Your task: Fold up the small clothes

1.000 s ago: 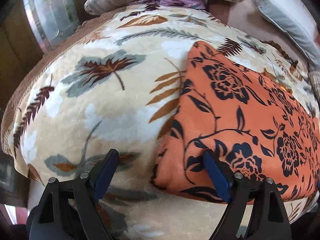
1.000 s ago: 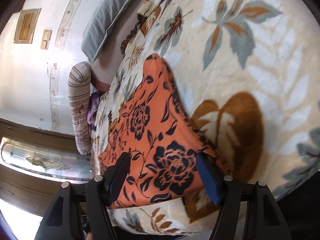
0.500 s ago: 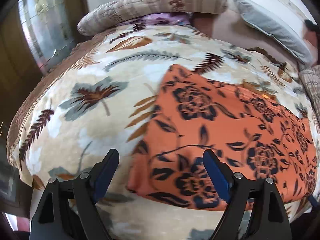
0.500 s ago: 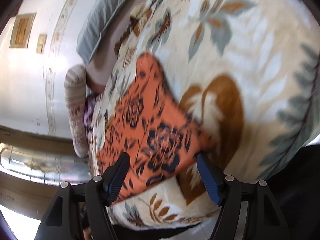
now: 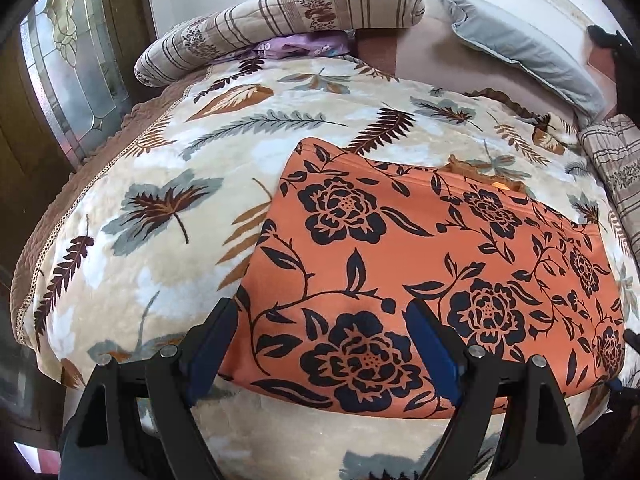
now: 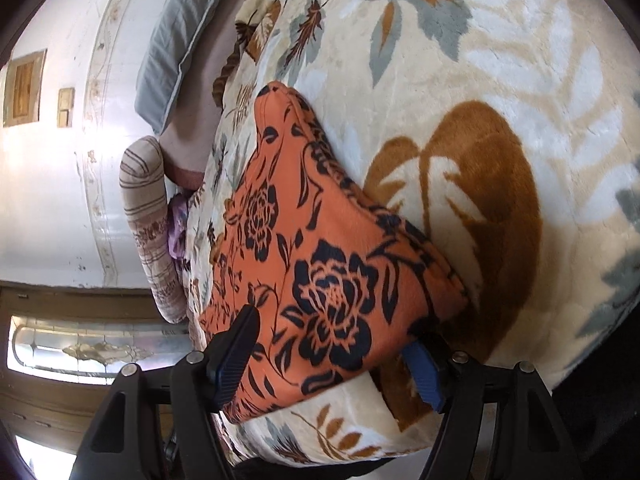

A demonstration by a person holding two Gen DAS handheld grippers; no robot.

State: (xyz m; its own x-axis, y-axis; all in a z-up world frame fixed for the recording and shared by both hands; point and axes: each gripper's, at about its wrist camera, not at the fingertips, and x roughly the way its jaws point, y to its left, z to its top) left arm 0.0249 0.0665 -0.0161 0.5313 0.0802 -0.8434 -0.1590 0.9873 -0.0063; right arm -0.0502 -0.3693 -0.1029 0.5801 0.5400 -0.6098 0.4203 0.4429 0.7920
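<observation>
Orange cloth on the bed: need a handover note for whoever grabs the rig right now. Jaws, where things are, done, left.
Left gripper: jaws wide open, nothing held, hovering above the near edge of the orange cloth.
Right gripper: jaws open, low at the cloth's near corner. One finger sits over the cloth, the other looks tucked under its edge; no squeeze yet.
Cloth lies flat on the leaf-print blanket, with doubled edges along one side, so it looks folded at least once.
Left to do: grip that corner, make the next fold, smooth it. Which fold comes next I cannot tell.
</observation>
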